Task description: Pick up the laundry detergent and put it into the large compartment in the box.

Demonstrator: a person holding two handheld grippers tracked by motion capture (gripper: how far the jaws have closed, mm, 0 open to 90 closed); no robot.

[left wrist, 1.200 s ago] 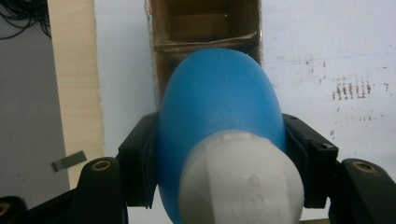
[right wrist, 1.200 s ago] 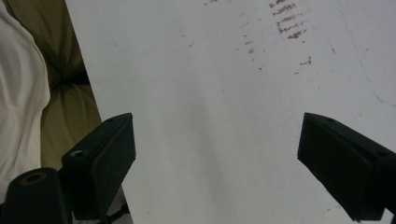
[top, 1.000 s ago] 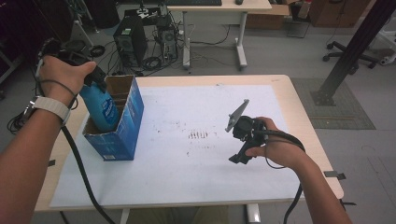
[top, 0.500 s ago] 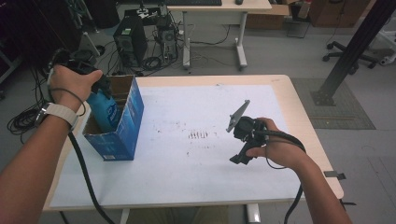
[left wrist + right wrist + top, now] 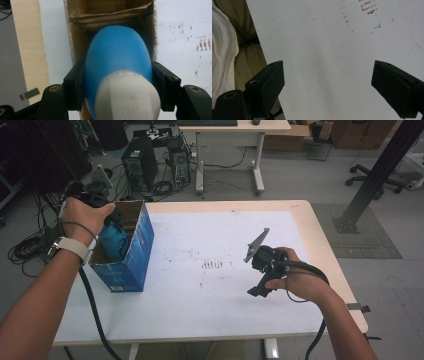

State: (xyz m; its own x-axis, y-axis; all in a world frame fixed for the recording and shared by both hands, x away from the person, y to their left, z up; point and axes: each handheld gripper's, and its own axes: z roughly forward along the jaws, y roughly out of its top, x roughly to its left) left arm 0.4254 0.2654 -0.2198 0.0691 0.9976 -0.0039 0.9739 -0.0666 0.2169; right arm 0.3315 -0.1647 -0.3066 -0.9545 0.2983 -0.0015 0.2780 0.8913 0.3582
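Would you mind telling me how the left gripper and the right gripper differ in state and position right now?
The left gripper is shut on the blue bottle, while the right gripper stands wide open with nothing between its jaws. The left gripper is over the open blue cardboard box, bottle partly inside; the right gripper is over the bare white table sheet. Both are hand-held, with black jaws and trailing cables.

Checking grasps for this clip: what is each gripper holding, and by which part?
The left gripper clamps the blue bottle across its body, just below the white cap. The right gripper holds nothing.
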